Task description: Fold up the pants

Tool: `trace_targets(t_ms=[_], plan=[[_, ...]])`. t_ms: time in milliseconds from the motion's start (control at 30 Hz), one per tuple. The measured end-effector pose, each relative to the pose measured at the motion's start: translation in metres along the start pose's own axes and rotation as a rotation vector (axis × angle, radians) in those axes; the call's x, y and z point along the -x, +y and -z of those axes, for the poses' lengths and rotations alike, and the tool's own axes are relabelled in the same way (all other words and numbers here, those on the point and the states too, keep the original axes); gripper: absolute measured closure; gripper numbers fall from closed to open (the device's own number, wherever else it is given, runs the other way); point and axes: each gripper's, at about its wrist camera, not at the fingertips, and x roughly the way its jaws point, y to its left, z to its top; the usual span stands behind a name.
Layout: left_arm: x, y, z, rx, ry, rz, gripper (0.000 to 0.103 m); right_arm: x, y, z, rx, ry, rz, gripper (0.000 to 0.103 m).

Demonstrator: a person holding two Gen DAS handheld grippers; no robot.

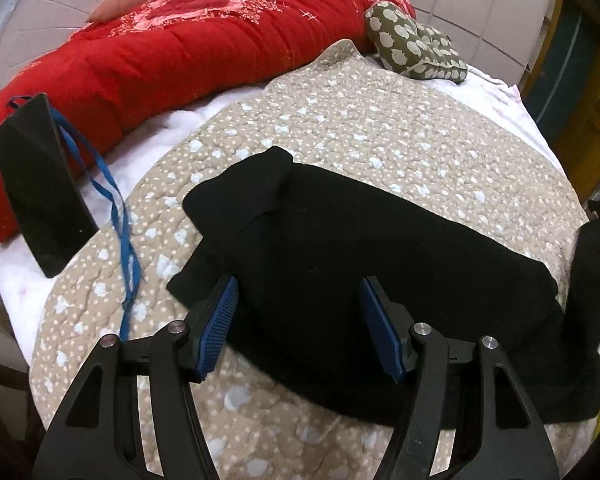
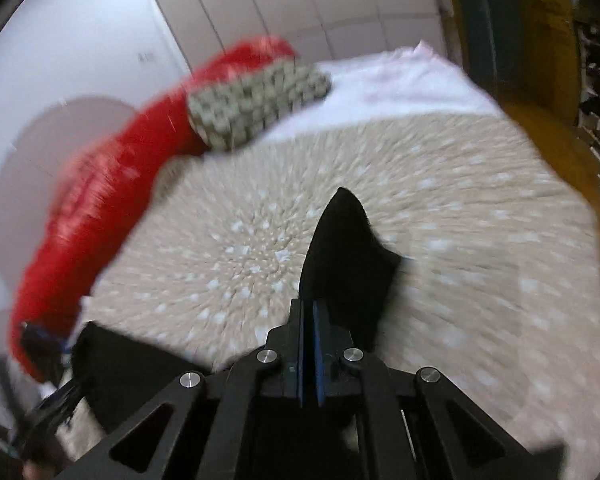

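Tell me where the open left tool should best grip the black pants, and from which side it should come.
Probably the near left corner of the pants, taken from the left. There the cloth edge lies flat on the quilt beside the left tool, whose fingers stand open, one over that edge. The right tool is already shut on the other end, so both ends could lift together.

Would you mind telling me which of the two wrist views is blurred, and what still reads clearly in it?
Left wrist view: sharp, only fisheye bending at the edges. Right wrist view: radial motion blur smears the dotted quilt and red blanket; the right gripper, shut on the black pants, stays crisp.
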Motion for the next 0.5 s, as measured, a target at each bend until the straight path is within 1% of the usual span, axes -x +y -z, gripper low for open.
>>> trace_targets(t_ms=[33, 67, 100, 133, 167, 200, 267, 300, 333, 367, 400, 467, 500], plan=[[0.001, 0.0, 0.0, -0.001, -0.001, -0.002, 0.039, 0.021, -0.011, 0.01, -0.013, -0.019, -0.009, 0.099], [0.005, 0.001, 0.001, -0.003, -0.004, -0.008, 0.039, 0.049, -0.027, 0.029, -0.033, -0.032, -0.016, 0.099], [0.006, 0.001, 0.002, -0.004, -0.006, -0.011, 0.039, 0.062, -0.037, 0.042, -0.048, -0.031, -0.015, 0.099], [0.008, 0.0, 0.003, -0.003, -0.005, -0.014, 0.039, 0.075, -0.046, 0.062, -0.064, -0.01, -0.007, 0.099], [0.008, 0.0, 0.003, -0.002, 0.0, -0.012, 0.039, 0.078, -0.054, 0.076, -0.073, 0.018, 0.005, 0.099], [0.009, -0.001, 0.004, 0.002, 0.004, -0.009, 0.039, 0.078, -0.064, 0.098, -0.083, 0.057, 0.02, 0.099], [0.012, -0.002, 0.006, 0.011, 0.005, -0.005, 0.039, 0.069, -0.077, 0.124, -0.121, 0.103, 0.017, 0.099], [0.014, -0.003, 0.007, 0.014, 0.004, -0.004, 0.039, 0.062, -0.083, 0.133, -0.166, 0.128, 0.005, 0.095], [0.017, -0.004, 0.008, 0.017, 0.003, 0.0, 0.039, 0.057, -0.088, 0.134, -0.192, 0.131, -0.008, 0.09], [0.019, -0.005, 0.009, 0.02, 0.003, 0.005, 0.039, 0.057, -0.094, 0.135, -0.218, 0.124, -0.021, 0.071], [0.022, -0.005, 0.01, 0.022, 0.004, 0.011, 0.039, 0.057, -0.099, 0.137, -0.255, 0.107, -0.041, 0.057], [0.025, -0.006, 0.01, 0.02, 0.003, 0.008, 0.039, 0.058, -0.1, 0.14, -0.295, 0.083, -0.078, 0.057], [0.028, -0.005, 0.01, 0.02, -0.004, 0.004, 0.039, 0.056, -0.1, 0.14, -0.304, 0.086, -0.055, 0.057]])
